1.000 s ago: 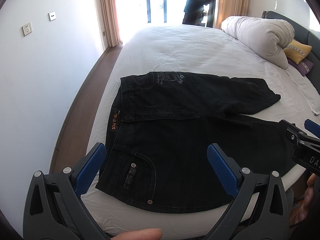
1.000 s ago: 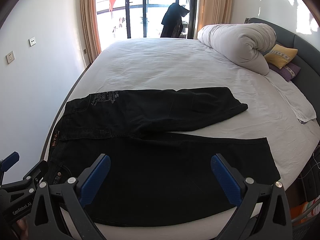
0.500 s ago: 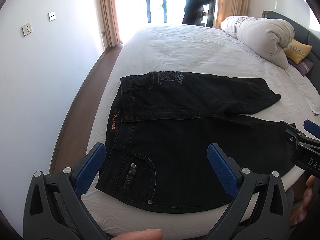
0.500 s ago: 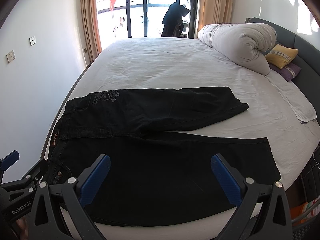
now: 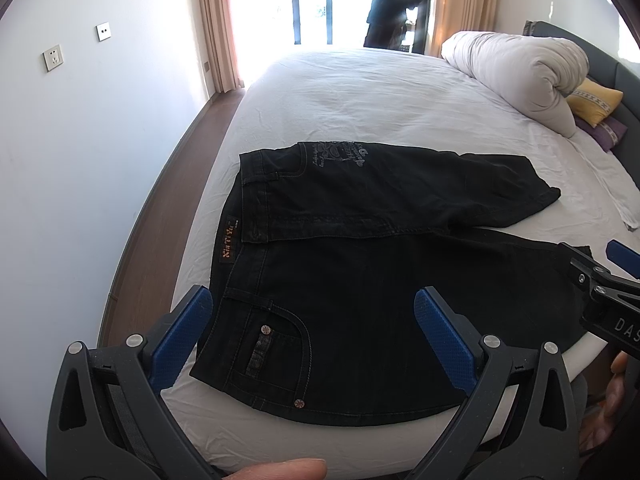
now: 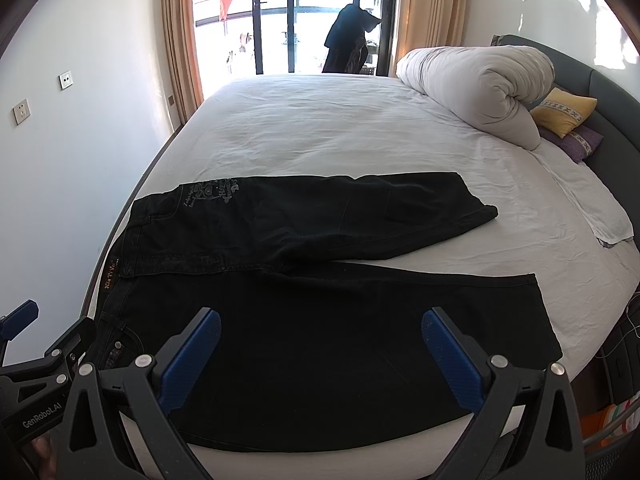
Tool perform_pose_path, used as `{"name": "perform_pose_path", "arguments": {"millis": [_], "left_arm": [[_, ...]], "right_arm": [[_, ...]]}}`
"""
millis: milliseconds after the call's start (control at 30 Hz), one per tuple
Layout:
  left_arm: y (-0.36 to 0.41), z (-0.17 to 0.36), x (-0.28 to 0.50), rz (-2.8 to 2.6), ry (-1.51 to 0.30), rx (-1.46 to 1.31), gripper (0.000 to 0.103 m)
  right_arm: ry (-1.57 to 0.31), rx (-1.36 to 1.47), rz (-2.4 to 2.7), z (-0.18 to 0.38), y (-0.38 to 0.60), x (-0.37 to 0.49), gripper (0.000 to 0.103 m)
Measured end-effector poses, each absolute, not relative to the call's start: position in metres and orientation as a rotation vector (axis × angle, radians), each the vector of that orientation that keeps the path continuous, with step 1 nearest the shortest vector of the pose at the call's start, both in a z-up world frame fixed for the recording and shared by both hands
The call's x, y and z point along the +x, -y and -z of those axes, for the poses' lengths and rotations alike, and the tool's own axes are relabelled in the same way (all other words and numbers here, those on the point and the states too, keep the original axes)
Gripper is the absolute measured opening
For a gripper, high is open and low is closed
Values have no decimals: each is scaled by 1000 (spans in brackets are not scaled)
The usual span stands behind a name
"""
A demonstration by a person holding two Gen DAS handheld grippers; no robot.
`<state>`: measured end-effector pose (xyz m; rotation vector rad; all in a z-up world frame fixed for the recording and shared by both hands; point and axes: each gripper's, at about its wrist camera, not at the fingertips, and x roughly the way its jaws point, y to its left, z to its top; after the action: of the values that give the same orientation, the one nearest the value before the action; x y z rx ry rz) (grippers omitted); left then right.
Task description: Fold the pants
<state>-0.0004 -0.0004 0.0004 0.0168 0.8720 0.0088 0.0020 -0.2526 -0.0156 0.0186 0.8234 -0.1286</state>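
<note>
While pants (image 5: 360,280) lie flat (unfolded), both jaws gape.

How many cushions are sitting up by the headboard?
2 that I can see: a yellow cushion beside the rolled white duvet, and a purple cushion partly under the yellow one. The duvet may hide more.

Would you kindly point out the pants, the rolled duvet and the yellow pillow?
pants (image 6: 320,344): right wrist view, on the near leg.
rolled duvet (image 6: 480,88): right wrist view, on its middle.
yellow pillow (image 6: 562,114): right wrist view, on its face.
</note>
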Motion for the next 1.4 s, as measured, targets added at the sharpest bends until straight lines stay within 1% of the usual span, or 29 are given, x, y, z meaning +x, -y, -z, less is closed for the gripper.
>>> {"name": "perform_pose_path", "arguments": {"millis": [733, 933, 1133, 1267, 1400], "left_arm": [[5, 0, -2, -6, -878, 15, 103], [5, 10, -1, 4, -888, 8, 103], [-3, 34, 38, 58, -943, 36, 103], [-14, 40, 87, 233, -941, 12, 103], [-15, 41, 151, 258, -990, 138, 103]], "right_arm": [[-836, 19, 121, 29, 250, -7, 103], [-851, 17, 118, 31, 252, -4, 103], [-860, 14, 35, 40, 266, 8, 103], [-861, 28, -74, 42, 280, 23, 103], [-831, 16, -230, 37, 305, 50, 103]]}}
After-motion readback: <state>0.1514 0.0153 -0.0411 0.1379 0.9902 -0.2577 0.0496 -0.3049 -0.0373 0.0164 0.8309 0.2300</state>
